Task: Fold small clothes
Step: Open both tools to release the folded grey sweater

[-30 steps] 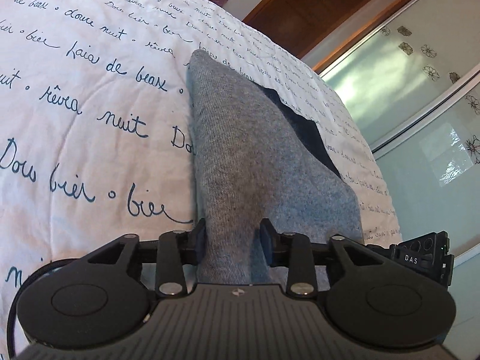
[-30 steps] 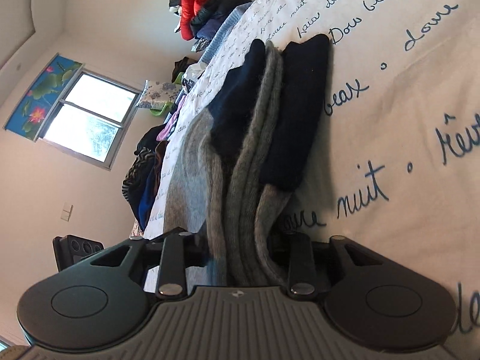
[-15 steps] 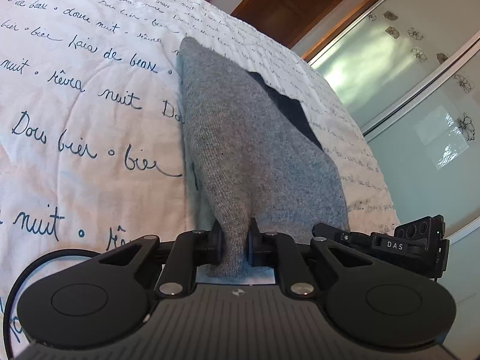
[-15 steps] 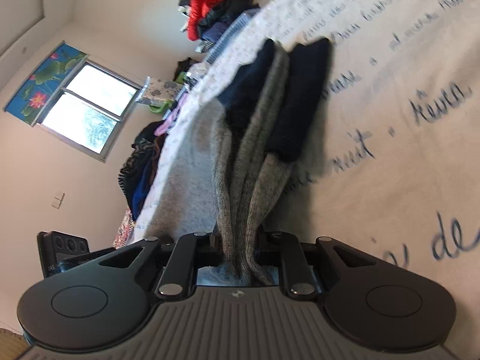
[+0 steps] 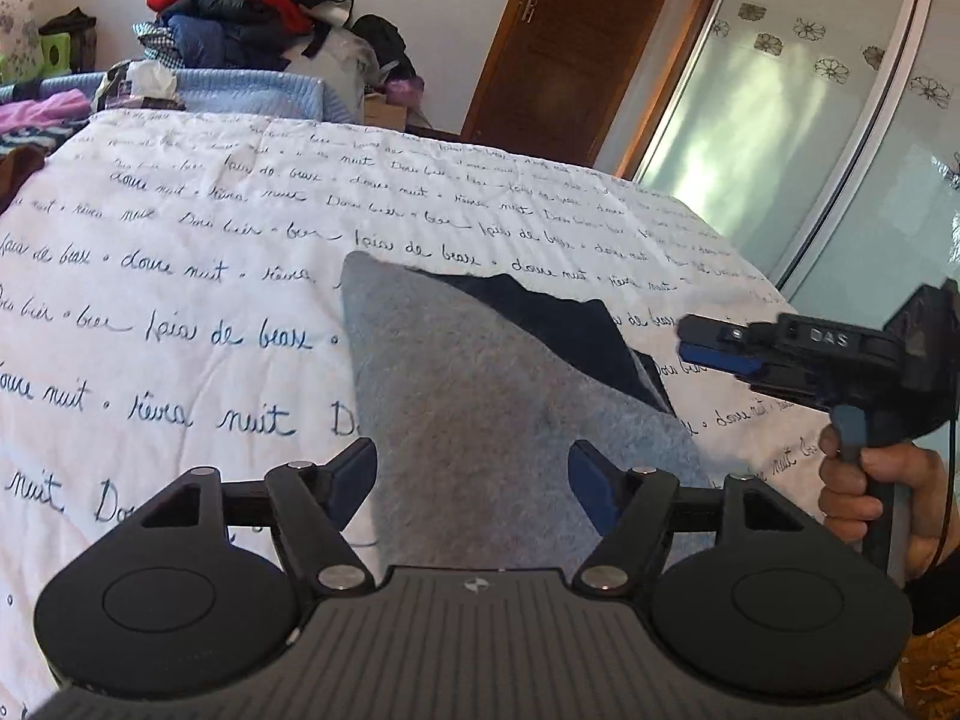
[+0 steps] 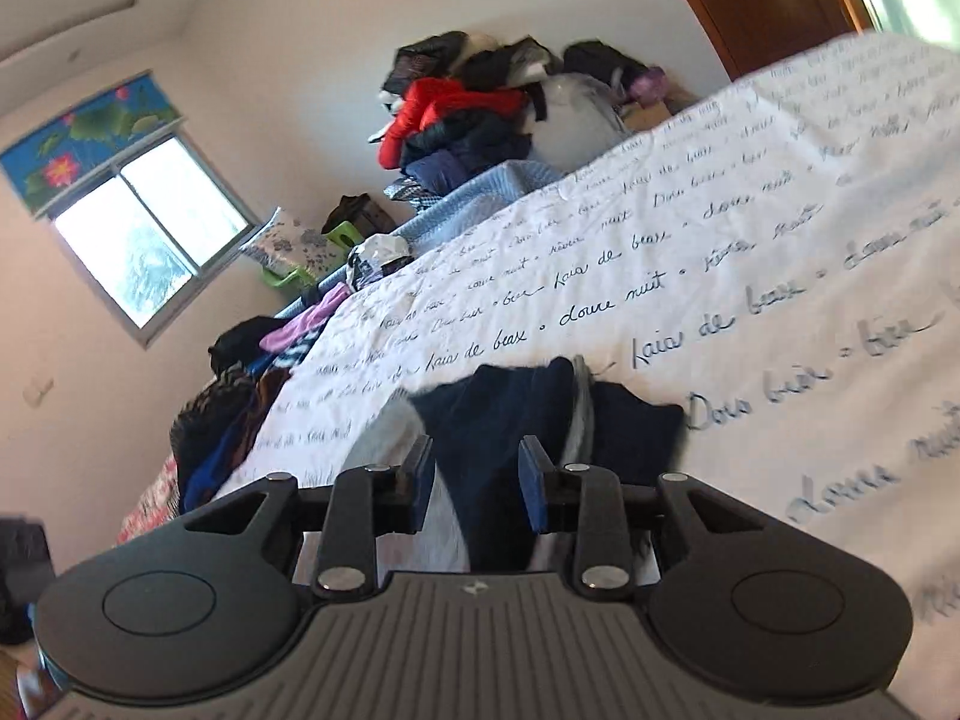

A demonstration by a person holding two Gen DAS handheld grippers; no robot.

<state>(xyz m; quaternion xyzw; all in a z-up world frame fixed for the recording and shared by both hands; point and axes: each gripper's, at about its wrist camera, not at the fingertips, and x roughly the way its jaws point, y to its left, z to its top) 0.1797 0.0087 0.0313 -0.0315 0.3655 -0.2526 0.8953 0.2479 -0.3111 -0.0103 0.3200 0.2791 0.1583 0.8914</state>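
Two hand-held grippers, left (image 5: 472, 483) and right (image 6: 477, 492), now spread wide after pinching the grey-and-navy garment (image 5: 480, 396) half a second ago, leave it folded at lower centre on the script-printed bedspread (image 5: 180, 276), suggesting this fold is finished.

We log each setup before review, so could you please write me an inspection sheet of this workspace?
Surface: bed cover, white with dark handwriting print.
Job's things: grey and navy garment lying folded on the cover.
Clutter: clothes pile with a red jacket beyond the bed; more clothes along the window side.
Grippers: left gripper open, over the garment's near edge; right gripper open, garment below it.
Cables: thin black cable by the hand.
Surroundings: window, wooden door, frosted glass panels.
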